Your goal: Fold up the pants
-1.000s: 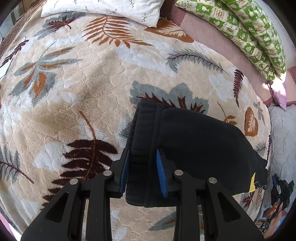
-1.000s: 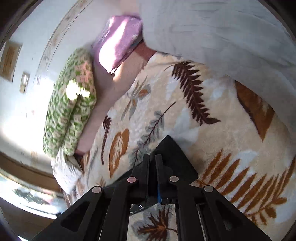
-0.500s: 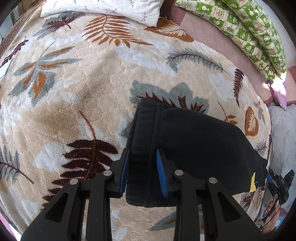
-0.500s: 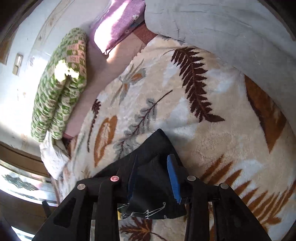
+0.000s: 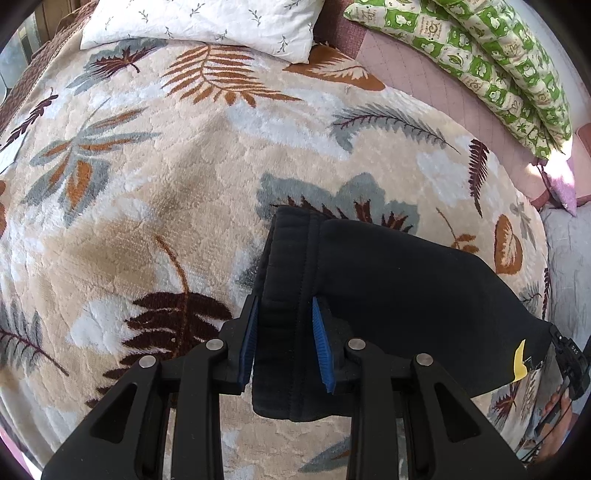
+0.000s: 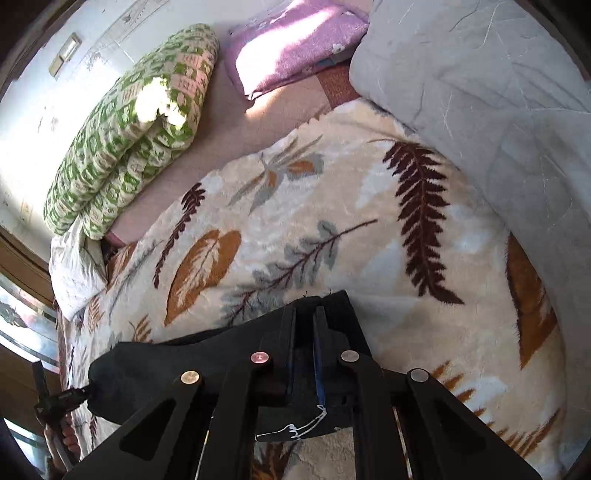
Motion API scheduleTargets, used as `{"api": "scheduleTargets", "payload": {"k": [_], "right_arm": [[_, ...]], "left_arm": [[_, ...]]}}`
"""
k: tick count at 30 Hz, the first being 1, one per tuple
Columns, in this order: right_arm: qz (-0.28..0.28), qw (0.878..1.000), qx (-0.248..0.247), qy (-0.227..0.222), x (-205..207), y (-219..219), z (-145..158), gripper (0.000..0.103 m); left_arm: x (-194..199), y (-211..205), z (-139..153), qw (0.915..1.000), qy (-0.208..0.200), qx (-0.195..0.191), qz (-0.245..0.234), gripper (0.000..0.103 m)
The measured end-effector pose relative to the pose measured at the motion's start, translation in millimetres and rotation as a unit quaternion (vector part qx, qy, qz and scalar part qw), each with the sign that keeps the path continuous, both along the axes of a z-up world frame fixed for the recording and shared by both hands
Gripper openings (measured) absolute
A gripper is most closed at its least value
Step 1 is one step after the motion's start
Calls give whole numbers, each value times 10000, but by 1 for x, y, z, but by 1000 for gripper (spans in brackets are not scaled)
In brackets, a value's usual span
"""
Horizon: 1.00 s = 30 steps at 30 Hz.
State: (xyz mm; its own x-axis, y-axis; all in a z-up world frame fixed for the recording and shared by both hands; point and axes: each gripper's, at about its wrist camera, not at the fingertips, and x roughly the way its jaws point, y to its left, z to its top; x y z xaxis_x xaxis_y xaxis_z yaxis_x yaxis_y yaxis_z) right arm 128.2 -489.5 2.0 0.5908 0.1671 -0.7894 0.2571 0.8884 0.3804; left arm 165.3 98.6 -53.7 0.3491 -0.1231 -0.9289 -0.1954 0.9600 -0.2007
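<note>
A bedroom in a home. Beneath both grippers spreads a plush leaf-patterned blanket (image 5: 155, 206) covering a bed. Ahead of the left gripper lies a white sprigged pillow (image 5: 207, 22); ahead to its right, a rolled green-and-white quilt (image 5: 491, 62). Ahead of the right gripper sit a purple pillow (image 6: 291, 40) and a grey duvet (image 6: 498, 96).

The pants (image 5: 399, 295) are black, of thick soft cloth, with a ribbed elastic waistband (image 5: 284, 280) showing stitched rows. They are folded into a short, thick bundle, stretched out flat just above the bed's leaf-patterned blanket. The waistband end stands on edge toward the middle of the bed; the other end runs toward the side with the grey quilt. A small yellow tag (image 5: 520, 360) and a thin white cord (image 6: 295, 430) hang at that end.
</note>
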Motion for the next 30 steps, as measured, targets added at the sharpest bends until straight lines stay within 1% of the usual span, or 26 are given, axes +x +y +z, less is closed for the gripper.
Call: {"api": "scheduleTargets", "payload": {"k": [4, 7, 9, 10, 11, 13, 16, 18, 20, 22, 23, 26, 27, 30], "right_arm": [[-207, 9997, -1, 112, 10, -3, -22, 8], [-326, 9992, 25, 225, 13, -4, -40, 8], [-354, 9991, -60, 233, 13, -4, -43, 11], [-363, 9991, -27, 237, 11, -5, -42, 20], [-369, 9990, 22, 268, 11, -7, -41, 22], [-506, 9985, 10, 201, 2, -11, -30, 22], [-545, 9984, 168, 15, -18, -18, -9, 22], [-441, 9986, 279, -16, -32, -18, 3, 23], [-357, 9989, 316, -25, -46, -16, 12, 25], [-258, 9987, 430, -16, -59, -13, 16, 28], [-228, 9986, 483, 5, -65, -11, 17, 30], [-146, 9977, 659, 90, -79, -5, 16, 30], [-79, 9971, 741, 124, -82, -2, 15, 30], [230, 9948, 976, 171, -75, 15, 17, 30]], "left_arm": [[2, -2, -4, 9999, -27, 133, -74, 27], [2, -2, -3, 9999, -15, 145, -87, 27], [0, -1, -1, 9999, -18, 124, -91, 27], [-2, 0, 1, 9999, -7, 130, -99, 27], [-4, 1, 2, 9999, 16, 82, -115, 27], [-9, 5, 7, 9999, 20, 1, -120, 27], [-17, 15, 15, 9994, 54, -336, -76, 28], [-22, 22, 22, 9985, 19, -541, 47, 28], [-26, 30, 27, 9973, 9, -702, 215, 33], [-26, 37, 31, 9969, 32, -647, 445, 34], [-27, 42, 34, 9961, 34, -706, 525, 34], [-28, 46, 43, 9925, 98, -1069, 577, 34], [-28, 42, 46, 9927, 96, -1089, 516, 34], [-21, 28, 53, 9958, 94, -861, 309, 34]]}}
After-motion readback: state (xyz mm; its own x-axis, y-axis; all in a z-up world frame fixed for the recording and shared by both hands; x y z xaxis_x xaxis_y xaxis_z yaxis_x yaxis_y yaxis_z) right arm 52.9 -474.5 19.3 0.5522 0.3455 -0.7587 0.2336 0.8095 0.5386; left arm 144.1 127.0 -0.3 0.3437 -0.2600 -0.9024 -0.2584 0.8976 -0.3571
